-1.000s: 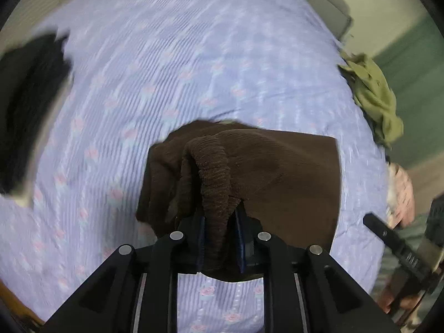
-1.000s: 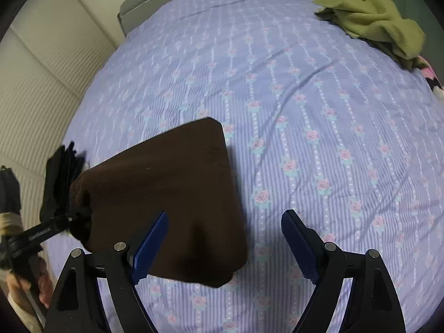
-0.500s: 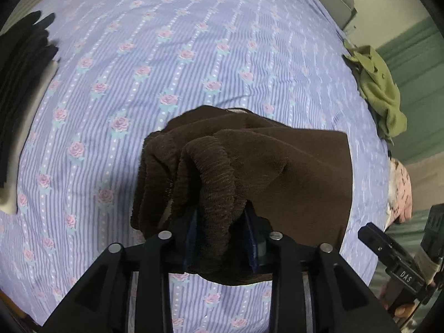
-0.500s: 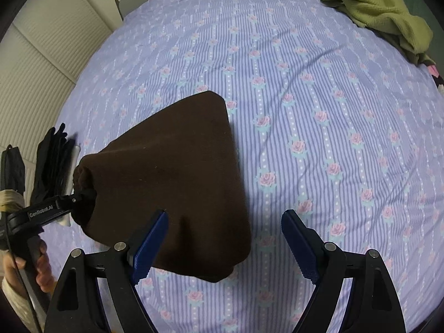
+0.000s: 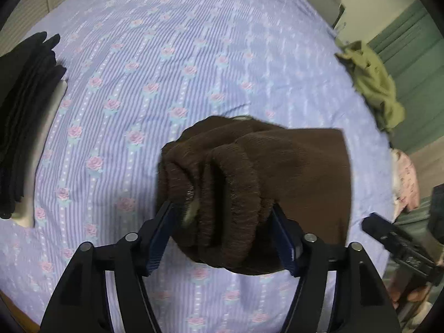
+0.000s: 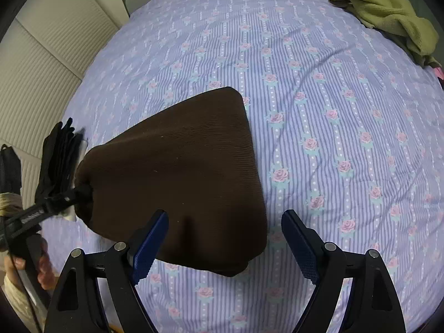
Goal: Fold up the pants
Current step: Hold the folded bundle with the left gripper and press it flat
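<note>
Right wrist view: bed w/ lilac striped, rose-print sheet (image 6: 319, 111) filled most of the frame. Folded dark brown corduroy pants (image 6: 180, 172) lay on it, left of centre. Crumpled olive-green garment (image 6: 388, 16) sat well apart at far right edge; stack of black folded clothes (image 5: 25, 122) at the left edge. Right gripper (image 6: 224, 238) hovered w/ fingers spread, nothing between them. Left gripper (image 5: 222, 230) had blue fingers (image 5: 161, 236) partly spread around the bunched ribbed waistband end; firm pinch or loose – can't tell.
</note>
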`<state>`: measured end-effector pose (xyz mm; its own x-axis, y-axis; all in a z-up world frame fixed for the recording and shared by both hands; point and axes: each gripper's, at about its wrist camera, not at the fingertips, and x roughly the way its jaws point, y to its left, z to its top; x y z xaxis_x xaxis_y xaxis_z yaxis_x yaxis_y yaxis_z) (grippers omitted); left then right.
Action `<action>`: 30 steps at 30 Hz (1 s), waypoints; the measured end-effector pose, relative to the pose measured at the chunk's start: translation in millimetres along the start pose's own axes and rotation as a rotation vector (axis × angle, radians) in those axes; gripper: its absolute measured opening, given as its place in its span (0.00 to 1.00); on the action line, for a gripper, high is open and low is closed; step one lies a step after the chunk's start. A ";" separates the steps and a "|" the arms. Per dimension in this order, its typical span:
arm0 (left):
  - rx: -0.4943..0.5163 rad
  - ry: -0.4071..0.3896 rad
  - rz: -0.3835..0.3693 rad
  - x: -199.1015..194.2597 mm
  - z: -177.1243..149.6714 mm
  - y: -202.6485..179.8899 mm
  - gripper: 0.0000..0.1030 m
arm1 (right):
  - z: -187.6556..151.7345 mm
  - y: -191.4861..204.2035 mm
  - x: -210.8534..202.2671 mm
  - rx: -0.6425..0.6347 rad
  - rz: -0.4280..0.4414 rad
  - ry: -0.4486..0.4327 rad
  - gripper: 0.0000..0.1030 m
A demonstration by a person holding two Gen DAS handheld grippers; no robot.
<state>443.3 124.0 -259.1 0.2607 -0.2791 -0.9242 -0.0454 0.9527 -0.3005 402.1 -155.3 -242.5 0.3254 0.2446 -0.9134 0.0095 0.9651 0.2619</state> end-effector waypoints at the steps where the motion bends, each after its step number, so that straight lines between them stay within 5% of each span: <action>1: -0.013 0.014 0.005 6.6 0.5 1.7 0.67 | 0.0 0.7 0.6 -0.003 -0.001 0.002 0.82; 3: -0.034 0.029 0.001 15.0 0.7 5.9 0.64 | 0.2 2.3 1.2 -0.005 -0.003 0.006 0.82; 6: -0.045 0.036 -0.041 19.3 3.1 8.3 0.38 | 0.1 3.4 -0.9 -0.014 -0.012 0.004 0.82; 12: 0.034 -0.093 -0.032 -13.0 8.0 -3.8 0.26 | -1.3 0.5 -8.7 -0.004 -0.019 -0.012 0.82; 14: 0.060 -0.134 -0.011 -17.7 12.4 2.2 0.28 | -2.0 0.4 -10.0 0.000 -0.019 -0.020 0.82; 17: 0.020 -0.041 0.022 9.4 16.9 23.1 0.34 | -3.8 5.1 -5.1 -0.005 -0.032 -0.014 0.82; 22: -0.026 -0.027 -0.004 7.2 10.6 33.0 0.67 | -6.8 22.4 0.7 -0.075 -0.050 -0.016 0.82; 30: -0.104 0.047 -0.089 27.7 -4.1 40.9 0.69 | 2.3 14.7 10.1 -0.055 -0.068 -0.019 0.82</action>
<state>444.7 154.8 -297.9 0.2228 -0.3700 -0.9019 -0.1242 0.9069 -0.4027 407.7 -138.9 -247.2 0.3440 0.1773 -0.9221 -0.0198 0.9832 0.1816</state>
